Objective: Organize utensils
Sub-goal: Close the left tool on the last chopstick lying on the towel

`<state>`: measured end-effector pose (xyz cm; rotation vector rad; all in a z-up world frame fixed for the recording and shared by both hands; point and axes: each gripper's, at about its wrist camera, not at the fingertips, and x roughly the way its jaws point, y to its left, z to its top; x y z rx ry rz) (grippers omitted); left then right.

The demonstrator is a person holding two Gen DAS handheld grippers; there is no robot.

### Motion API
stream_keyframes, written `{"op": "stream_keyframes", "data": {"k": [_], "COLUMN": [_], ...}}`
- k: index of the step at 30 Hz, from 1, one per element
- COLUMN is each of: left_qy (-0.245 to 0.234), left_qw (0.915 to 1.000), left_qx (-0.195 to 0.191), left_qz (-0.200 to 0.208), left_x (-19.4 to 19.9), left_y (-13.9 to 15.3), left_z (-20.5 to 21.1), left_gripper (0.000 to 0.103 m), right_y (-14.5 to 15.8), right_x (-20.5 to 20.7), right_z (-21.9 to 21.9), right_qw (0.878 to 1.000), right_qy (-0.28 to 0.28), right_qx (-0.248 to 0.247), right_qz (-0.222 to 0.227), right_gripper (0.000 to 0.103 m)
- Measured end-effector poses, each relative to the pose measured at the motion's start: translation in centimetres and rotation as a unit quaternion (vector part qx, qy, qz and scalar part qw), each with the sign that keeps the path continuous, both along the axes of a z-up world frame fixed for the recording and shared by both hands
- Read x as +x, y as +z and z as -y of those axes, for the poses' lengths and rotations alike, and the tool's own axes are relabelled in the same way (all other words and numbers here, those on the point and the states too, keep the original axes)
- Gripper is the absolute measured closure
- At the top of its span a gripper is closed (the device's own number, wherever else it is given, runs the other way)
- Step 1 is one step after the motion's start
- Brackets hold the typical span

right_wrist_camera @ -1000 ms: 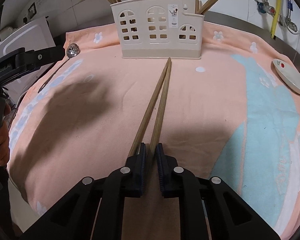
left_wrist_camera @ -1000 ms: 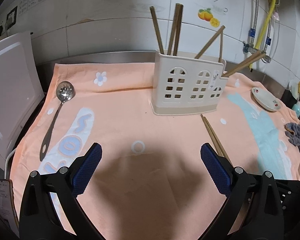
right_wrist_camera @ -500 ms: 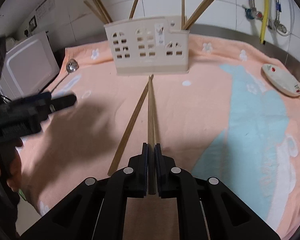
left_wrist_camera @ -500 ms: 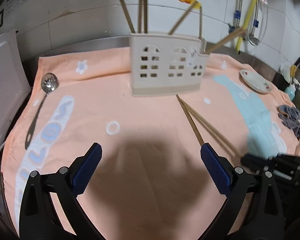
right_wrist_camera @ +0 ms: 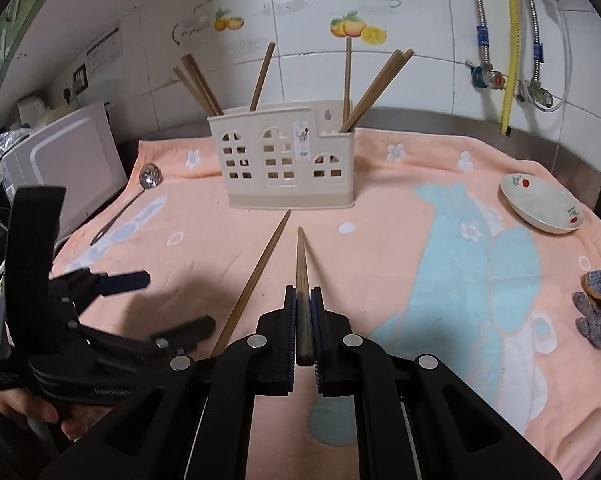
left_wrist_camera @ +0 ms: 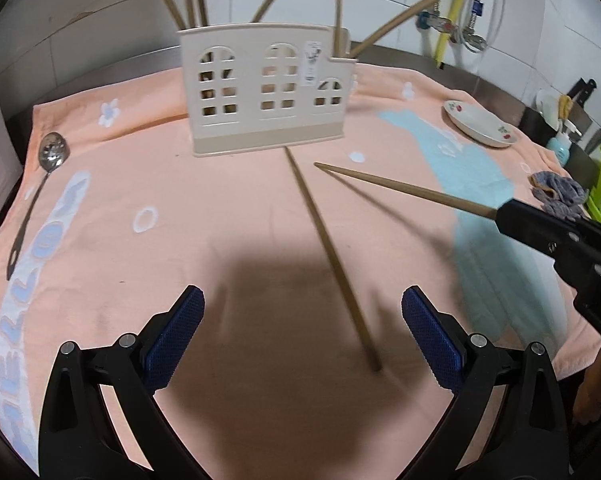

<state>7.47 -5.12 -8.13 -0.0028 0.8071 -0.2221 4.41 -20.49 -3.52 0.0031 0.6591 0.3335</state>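
Slotted spoon (left_wrist_camera: 52,152) is seen lying flat at far L of the peach towel (left_wrist_camera: 228,208), apart from the rest. Cream utensil holder (left_wrist_camera: 260,96) stands upright at towel centre-back; approx. 7 wooden chopsticks (right_wrist_camera: 198,84) are held in it, leaning out in several directions. White dish (right_wrist_camera: 540,204) at R is seen w/ nothing in it.

L gripper (left_wrist_camera: 302,336): jaws wide, nothing btw. them. One chopstick (left_wrist_camera: 328,256) is left flat on the towel, tip near holder base. R gripper (right_wrist_camera: 303,332): jaws clamped on 2nd chopstick (right_wrist_camera: 300,264).

Vs. 1 s ago: both sticks lay side by side on the towel; 2nd stick is now raised clear, pair is split.
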Motion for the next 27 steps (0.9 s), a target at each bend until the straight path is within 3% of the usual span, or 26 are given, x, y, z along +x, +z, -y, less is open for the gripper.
{"op": "stream_keyframes", "data": {"k": [2, 7, 13, 16, 27], "left_qy": [-0.007, -0.024, -0.032, -0.037, -0.030], "left_qw": [1.0000, 0.9995, 0.9988, 0.9986, 0.9977], "left_qx": [-0.001, -0.014, -0.024, -0.023, -0.023], "left_qz": [0.000, -0.011, -0.026, -0.031, -0.056], "left_x": [0.0, 0.4, 0.8, 1.0, 1.7], "left_y": [0.0, -0.3, -0.9, -1.1, -2.6], "left_z": [0.7, 1.6, 2.3, 2.6, 2.5], "left_gripper": [0.008, 0.044, 0.078, 0.085, 0.086], "right_y": [0.2, 0.6, 0.3, 0.2, 0.1], "right_x": [0.0, 0.0, 0.2, 0.2, 0.4], "right_z": [0.5, 1.2, 1.5, 1.7, 1.7], "right_qw": [1.000, 1.000, 1.000, 1.000, 1.000], "right_qy": [-0.002, -0.002, 0.000, 0.000, 0.000], "right_qx": [0.005, 0.015, 0.023, 0.026, 0.028], "right_qz": [0.003, 0.009, 0.006, 0.005, 0.003], "right_gripper": [0.096, 0.096, 0.096, 0.096, 0.096]}}
